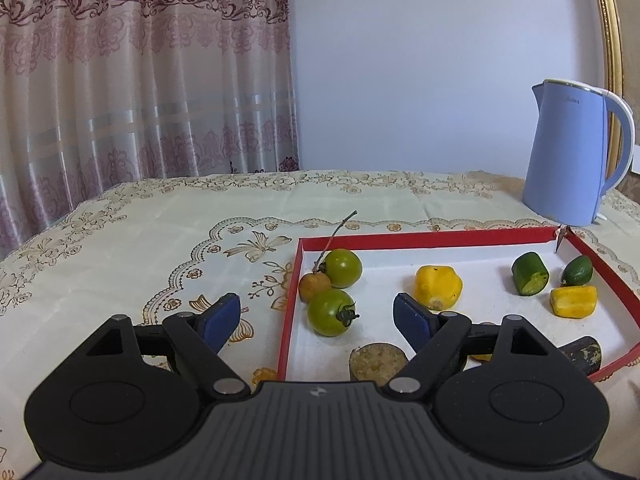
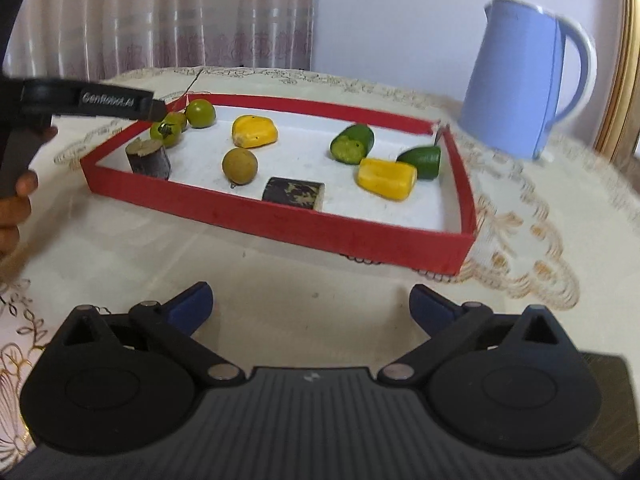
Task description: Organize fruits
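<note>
A red-walled tray point(image 1: 290, 304) point(image 2: 280, 220) holds two green tomatoes point(image 1: 330, 312) point(image 2: 166, 132), a stemmed longan point(image 1: 314, 286), a loose longan point(image 2: 239, 166), yellow pieces point(image 1: 438, 287) point(image 2: 386, 179), green cucumber chunks point(image 1: 530, 279) point(image 2: 353, 144) and dark eggplant pieces point(image 1: 378, 360) point(image 2: 294, 194). My left gripper point(image 1: 316, 320) point(image 2: 158, 110) is open and straddles the tray's left wall. The near tomato lies between its blue pads point(image 1: 412, 320) without being touched. My right gripper point(image 2: 312, 308) stands wide open over bare tablecloth in front of the tray, with nothing between its fingers.
A blue electric kettle point(image 1: 572, 156) point(image 2: 516, 80) stands behind the tray's far right corner. An embroidered cream tablecloth point(image 1: 160, 240) covers the table, with a curtain behind. A hand point(image 2: 16, 200) holds the left gripper at the left edge of the right wrist view.
</note>
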`<control>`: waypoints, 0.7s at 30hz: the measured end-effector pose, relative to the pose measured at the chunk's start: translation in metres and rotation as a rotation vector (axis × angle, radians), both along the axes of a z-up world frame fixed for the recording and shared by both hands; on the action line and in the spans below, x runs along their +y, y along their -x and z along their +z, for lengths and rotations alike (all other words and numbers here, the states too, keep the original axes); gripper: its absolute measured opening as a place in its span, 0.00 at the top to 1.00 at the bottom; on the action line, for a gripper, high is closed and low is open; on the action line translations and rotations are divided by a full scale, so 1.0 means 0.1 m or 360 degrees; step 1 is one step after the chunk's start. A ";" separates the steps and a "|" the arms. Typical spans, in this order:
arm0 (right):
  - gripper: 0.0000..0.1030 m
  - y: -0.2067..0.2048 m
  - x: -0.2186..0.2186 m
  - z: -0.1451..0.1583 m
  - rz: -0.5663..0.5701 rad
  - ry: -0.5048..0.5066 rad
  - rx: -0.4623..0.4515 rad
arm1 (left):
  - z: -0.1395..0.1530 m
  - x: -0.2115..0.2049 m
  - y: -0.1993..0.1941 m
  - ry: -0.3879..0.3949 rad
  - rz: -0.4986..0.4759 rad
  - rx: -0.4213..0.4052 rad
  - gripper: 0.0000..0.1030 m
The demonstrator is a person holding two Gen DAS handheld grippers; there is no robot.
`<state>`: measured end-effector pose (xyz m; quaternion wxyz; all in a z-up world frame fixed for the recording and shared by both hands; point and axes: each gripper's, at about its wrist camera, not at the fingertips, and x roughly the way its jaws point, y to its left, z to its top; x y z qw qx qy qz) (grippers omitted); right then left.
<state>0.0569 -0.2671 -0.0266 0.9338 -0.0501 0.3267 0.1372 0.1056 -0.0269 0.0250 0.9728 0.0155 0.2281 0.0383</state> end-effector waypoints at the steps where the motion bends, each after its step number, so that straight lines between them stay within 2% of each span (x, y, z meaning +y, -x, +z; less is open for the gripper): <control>1: 0.00 -0.01 -0.03 -0.01 -0.0009 -0.0036 0.0016 | 0.00 0.00 0.00 -0.0001 -0.0002 0.0003 0.19; 6: 0.00 -0.04 -0.03 -0.03 -0.0041 -0.0053 0.0011 | -0.01 -0.01 -0.01 -0.0016 -0.0001 0.0000 0.19; 9: 0.00 -0.10 -0.01 -0.02 -0.0181 0.0010 -0.0016 | -0.02 -0.02 -0.01 -0.0029 -0.0004 0.0003 0.18; 15: 0.00 -0.08 0.08 -0.02 -0.0238 0.0092 -0.0064 | -0.03 -0.05 -0.02 -0.0046 -0.0009 0.0016 0.18; 16: 0.00 -0.08 0.08 -0.02 -0.0236 0.0094 -0.0063 | -0.03 -0.04 -0.01 -0.0047 -0.0008 0.0014 0.15; 21: 0.00 -0.13 -0.10 -0.04 -0.0235 -0.0105 0.0011 | -0.01 -0.04 0.00 -0.0040 -0.0004 -0.0003 0.11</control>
